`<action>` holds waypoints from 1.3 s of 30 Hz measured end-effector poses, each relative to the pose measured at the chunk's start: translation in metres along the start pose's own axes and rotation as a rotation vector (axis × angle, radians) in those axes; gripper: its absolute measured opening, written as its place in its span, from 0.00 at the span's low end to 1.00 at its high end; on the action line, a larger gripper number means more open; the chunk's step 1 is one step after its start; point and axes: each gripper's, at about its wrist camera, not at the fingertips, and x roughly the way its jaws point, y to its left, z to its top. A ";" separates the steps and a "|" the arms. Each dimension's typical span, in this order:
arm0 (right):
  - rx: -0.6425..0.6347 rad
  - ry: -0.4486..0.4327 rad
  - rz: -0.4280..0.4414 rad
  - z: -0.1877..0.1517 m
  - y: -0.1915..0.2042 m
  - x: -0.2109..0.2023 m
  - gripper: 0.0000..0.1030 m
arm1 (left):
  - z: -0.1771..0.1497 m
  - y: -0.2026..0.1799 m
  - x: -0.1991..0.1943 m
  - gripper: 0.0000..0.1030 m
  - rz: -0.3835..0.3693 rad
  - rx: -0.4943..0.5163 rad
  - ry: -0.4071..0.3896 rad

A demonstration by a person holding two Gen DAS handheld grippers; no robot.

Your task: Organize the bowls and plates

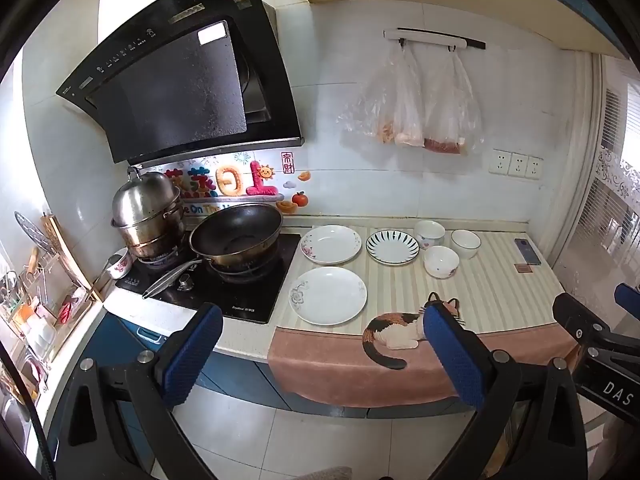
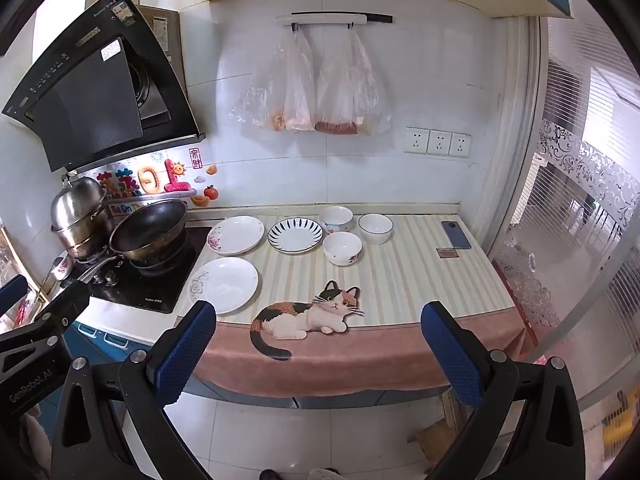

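Note:
On a striped mat (image 1: 492,280) (image 2: 404,276) lie three plates: a white plate with a grey flower (image 1: 328,295) (image 2: 224,285) nearest me, a pink-flowered plate (image 1: 331,244) (image 2: 236,235) behind it, and a blue-striped plate (image 1: 393,246) (image 2: 295,235) to the right. Three white bowls stand further right: a flowered rear bowl (image 1: 429,233) (image 2: 336,218), a dark-rimmed bowl (image 1: 466,243) (image 2: 375,228) and a front bowl (image 1: 441,261) (image 2: 342,248). My left gripper (image 1: 322,354) and right gripper (image 2: 318,352) hover open before the counter edge, holding nothing.
A black wok (image 1: 236,232) (image 2: 149,230) and a steel steamer pot (image 1: 146,216) (image 2: 82,216) sit on the stove at left. A phone (image 1: 527,251) (image 2: 456,235) lies at the mat's far right. Plastic bags (image 1: 412,104) (image 2: 316,92) hang on the wall. A glass partition (image 2: 568,208) stands at right.

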 end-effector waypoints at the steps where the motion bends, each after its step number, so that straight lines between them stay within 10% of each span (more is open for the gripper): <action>1: 0.001 0.005 0.002 0.000 0.000 0.000 1.00 | 0.000 0.000 0.000 1.00 0.000 0.001 0.000; 39: 0.011 -0.003 -0.002 0.001 0.001 0.009 1.00 | 0.003 -0.006 0.006 1.00 -0.007 0.005 -0.005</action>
